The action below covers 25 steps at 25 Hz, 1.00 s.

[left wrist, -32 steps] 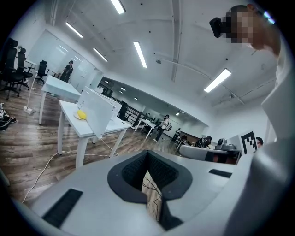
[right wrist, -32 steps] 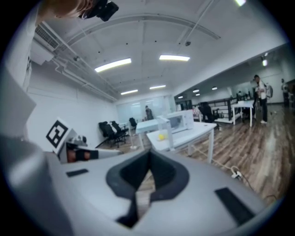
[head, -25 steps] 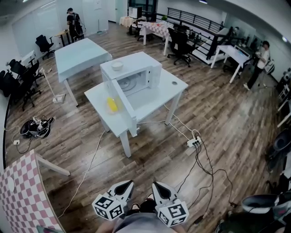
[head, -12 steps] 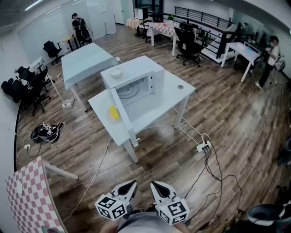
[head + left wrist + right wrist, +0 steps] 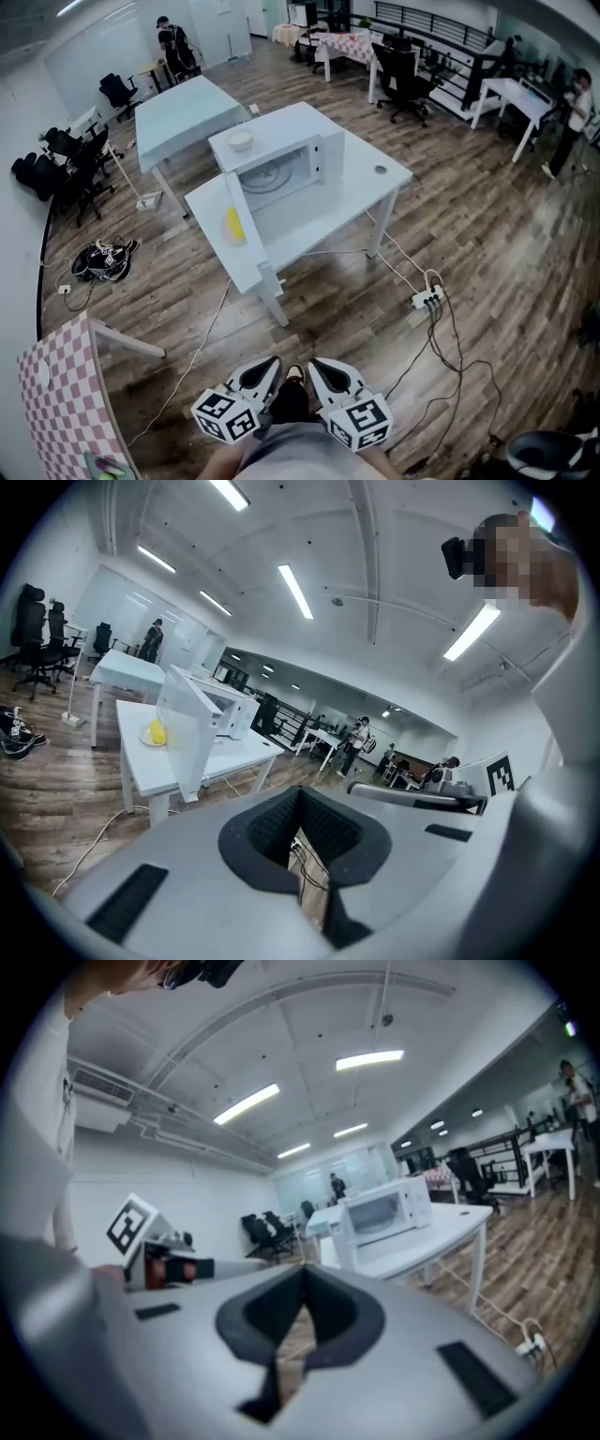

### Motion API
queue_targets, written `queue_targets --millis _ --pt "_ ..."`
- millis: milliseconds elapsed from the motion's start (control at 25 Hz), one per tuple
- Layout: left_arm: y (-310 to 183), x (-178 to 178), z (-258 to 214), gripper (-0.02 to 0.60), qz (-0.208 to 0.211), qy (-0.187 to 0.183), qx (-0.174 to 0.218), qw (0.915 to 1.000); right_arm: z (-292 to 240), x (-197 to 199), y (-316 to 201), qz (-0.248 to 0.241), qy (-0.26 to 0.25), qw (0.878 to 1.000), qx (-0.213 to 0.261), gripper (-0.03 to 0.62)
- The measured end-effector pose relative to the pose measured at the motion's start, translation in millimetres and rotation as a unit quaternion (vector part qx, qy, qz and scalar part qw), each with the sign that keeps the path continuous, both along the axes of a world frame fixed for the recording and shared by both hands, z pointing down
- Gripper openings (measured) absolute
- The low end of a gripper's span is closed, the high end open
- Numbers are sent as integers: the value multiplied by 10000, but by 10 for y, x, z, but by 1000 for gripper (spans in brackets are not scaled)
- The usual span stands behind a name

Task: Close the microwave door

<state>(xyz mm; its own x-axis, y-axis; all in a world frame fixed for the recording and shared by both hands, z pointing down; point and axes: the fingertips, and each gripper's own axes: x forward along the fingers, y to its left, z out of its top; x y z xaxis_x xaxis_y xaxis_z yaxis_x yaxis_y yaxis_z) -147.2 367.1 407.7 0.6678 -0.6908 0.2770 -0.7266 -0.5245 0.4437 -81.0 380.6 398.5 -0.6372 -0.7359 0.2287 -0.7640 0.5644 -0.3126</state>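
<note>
The white microwave (image 5: 281,155) stands on a white table (image 5: 375,183) in the middle of the room, several steps ahead of me. Its door (image 5: 246,230) hangs wide open, swung out toward me past the table's front edge. A yellow item (image 5: 233,223) lies on the table behind the door. A small bowl (image 5: 241,141) rests on the microwave's top. My left gripper (image 5: 265,368) and right gripper (image 5: 319,368) are held low near my body, both shut on nothing, far from the microwave. The left gripper view shows the door (image 5: 187,728) edge-on; the right gripper view shows the microwave (image 5: 384,1211).
A power strip (image 5: 427,299) with trailing cables lies on the wood floor right of the table. A second white table (image 5: 187,108) stands behind it, a checkered table (image 5: 56,394) at my near left. Shoes (image 5: 105,258) lie on the floor left. People stand at the back (image 5: 173,42) and far right (image 5: 577,103).
My view has shifted closer to the microwave table, which now sits slightly larger and lower in the frame. Both grippers stay shut and low by my body.
</note>
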Motion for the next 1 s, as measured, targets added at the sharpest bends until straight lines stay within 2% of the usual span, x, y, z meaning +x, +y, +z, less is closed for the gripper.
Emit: queue_targets --millis 440,1000 --pt "-481 -33 27 17 -138 207 -23 9997 -48 45 -507 -158 12 9998 69 18" --pt "-1348 -359 -61 17 -513 220 -83 9984 -143 -95 -1409 -455 84 9989 -2 18"
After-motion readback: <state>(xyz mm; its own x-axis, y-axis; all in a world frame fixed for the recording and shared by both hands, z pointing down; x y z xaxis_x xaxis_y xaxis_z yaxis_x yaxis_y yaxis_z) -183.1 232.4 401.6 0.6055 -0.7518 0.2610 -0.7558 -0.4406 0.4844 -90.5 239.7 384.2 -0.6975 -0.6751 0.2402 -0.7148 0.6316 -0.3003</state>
